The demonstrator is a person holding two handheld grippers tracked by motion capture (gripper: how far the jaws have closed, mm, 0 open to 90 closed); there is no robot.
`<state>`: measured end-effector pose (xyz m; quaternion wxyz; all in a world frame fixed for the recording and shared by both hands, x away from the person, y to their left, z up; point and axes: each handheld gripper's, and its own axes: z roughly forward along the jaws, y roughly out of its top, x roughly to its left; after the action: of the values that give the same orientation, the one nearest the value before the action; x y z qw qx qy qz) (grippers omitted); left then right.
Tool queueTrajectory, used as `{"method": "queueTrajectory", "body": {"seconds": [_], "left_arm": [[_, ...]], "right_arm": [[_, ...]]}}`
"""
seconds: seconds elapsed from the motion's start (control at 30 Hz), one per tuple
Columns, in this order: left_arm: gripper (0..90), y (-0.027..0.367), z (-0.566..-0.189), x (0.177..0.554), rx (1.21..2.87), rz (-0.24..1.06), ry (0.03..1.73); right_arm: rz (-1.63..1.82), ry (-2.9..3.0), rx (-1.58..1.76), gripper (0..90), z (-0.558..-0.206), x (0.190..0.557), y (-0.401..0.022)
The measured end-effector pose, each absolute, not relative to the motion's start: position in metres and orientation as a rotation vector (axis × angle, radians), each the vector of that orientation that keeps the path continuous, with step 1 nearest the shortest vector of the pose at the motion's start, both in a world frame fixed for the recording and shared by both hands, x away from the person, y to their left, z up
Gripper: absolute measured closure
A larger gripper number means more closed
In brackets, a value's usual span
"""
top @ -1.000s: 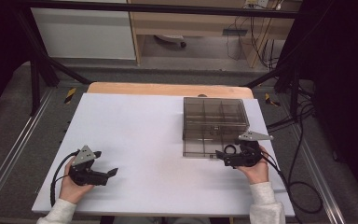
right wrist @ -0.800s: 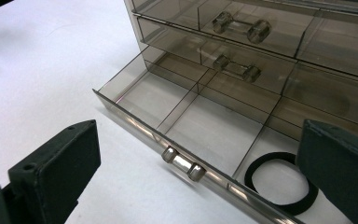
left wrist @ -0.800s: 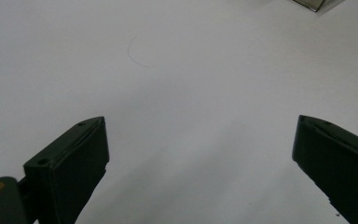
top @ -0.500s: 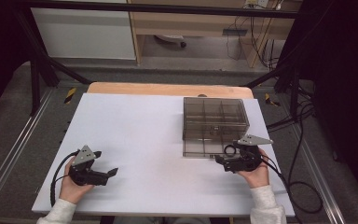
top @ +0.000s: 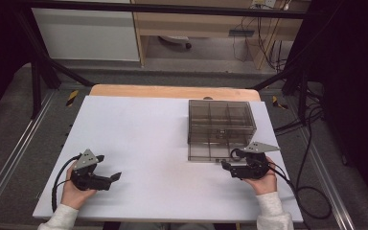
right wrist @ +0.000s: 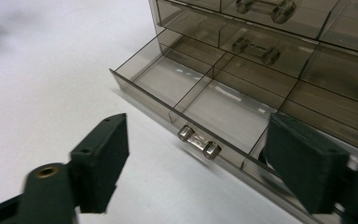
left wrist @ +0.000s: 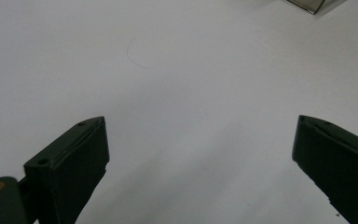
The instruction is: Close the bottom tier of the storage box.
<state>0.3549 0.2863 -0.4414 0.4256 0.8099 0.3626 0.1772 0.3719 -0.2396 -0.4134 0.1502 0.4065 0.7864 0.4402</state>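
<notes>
Smoky drawer box [right wrist: 242,74] — no lettering | left tongs [left wrist: 200,172] wide | right tongs [right wrist: 196,172] closing, empty

Left gripper [left wrist: 200,154] jaws spread wide over bare white table [left wrist: 191,93] — box corner [left wrist: 313,4] far off.

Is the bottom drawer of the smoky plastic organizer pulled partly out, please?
Yes, the right gripper view shows the bottom drawer jutting out from the organizer, its empty compartments exposed and its handle facing the camera.
</notes>
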Motion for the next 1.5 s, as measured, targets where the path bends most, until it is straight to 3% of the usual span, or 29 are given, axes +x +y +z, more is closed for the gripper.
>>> {"method": "queueTrajectory", "body": {"seconds": [0.33,0.7,1.1,1.5], "left_arm": [[3.5,0.286,-0.441,0.355,2.025,0.443,0.908],[3.5,0.286,-0.441,0.355,2.024,0.447,0.905],[3.5,0.286,-0.441,0.355,2.027,0.448,0.907],[3.5,0.285,-0.441,0.355,2.028,0.446,0.906]], "right_arm": [[1.202,2.295,1.138,53.6,-0.416,0.369,-0.241],[1.142,2.319,1.154,76.1,-0.421,0.37,-0.241],[1.108,2.327,1.158,88.9,-0.427,0.37,-0.242],[1.071,2.332,1.149,90.0,-0.432,0.371,-0.239]]}}
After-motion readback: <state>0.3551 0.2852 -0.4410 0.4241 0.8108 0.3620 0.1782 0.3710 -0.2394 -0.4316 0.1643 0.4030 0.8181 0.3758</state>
